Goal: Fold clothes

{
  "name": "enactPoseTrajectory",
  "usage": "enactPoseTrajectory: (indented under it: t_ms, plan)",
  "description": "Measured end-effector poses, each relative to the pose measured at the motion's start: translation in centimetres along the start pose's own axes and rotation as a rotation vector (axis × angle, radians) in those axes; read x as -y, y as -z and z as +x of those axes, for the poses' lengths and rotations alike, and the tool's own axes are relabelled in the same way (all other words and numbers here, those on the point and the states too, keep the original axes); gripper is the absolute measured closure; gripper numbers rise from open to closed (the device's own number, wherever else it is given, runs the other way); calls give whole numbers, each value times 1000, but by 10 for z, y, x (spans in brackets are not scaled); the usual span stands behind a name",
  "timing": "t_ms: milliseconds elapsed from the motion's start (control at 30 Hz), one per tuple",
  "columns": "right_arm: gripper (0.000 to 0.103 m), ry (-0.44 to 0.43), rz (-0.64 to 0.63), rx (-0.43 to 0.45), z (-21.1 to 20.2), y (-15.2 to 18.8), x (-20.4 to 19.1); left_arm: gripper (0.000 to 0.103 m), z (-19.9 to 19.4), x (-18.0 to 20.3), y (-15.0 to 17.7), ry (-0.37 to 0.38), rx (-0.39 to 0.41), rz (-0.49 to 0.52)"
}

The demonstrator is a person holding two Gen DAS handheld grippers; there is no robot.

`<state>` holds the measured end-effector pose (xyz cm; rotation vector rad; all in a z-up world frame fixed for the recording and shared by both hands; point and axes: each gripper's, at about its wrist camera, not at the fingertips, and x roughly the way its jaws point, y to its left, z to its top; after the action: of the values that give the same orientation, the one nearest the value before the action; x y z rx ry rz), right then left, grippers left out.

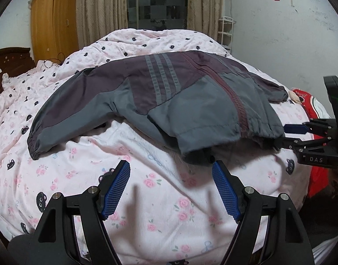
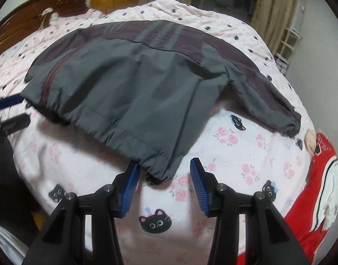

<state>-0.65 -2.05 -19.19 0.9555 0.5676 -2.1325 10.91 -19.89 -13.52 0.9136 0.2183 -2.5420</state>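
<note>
One grey jacket [image 1: 191, 101] on bed; two claws, left [image 1: 171, 190], right [image 2: 164, 187], both agape.

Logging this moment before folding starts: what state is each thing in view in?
jacket: spread on the bed, zipped, unfolded
left gripper: open, empty
right gripper: open, at the jacket's hem corner
red garment: crumpled at the bed's edge
wardrobe: doors shut

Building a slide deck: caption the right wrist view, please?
Open right gripper at the hem corner of a grey-and-maroon jacket on a pink floral bedspread.
</note>
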Motion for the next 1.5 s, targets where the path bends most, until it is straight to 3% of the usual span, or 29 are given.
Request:
enactPoseTrajectory:
  t_ms: [167, 433, 700, 767, 933, 1033, 1367, 1500]
  plan:
    - [55, 10, 57, 12, -1, -4, 6, 30, 12, -1, -1, -75, 11, -22]
    - [56, -5, 131, -13, 8, -8, 15, 31, 41, 19, 3, -47, -42, -16]
    - [68, 17, 181, -41, 21, 2, 18, 24, 48, 15, 8, -128, -32, -3]
    - [82, 22, 205, -35, 18, 3, 24, 24, 45, 8, 8, -154, -26, -20]
    - [85, -14, 246, -18, 4, -1, 41, 24, 39, -15, 4, -172, -18, -82]
    - [85, -23, 230, 8, -11, -8, 43, 24, 29, -20, -1, -172, 8, -84]
    - [86, 26, 192, 138, -78, -41, 54, 24, -22, -27, -35, -287, 168, -8]
    - [86, 43, 177, 182, -100, -51, 58, 24, -40, -33, -50, -373, 239, 36]
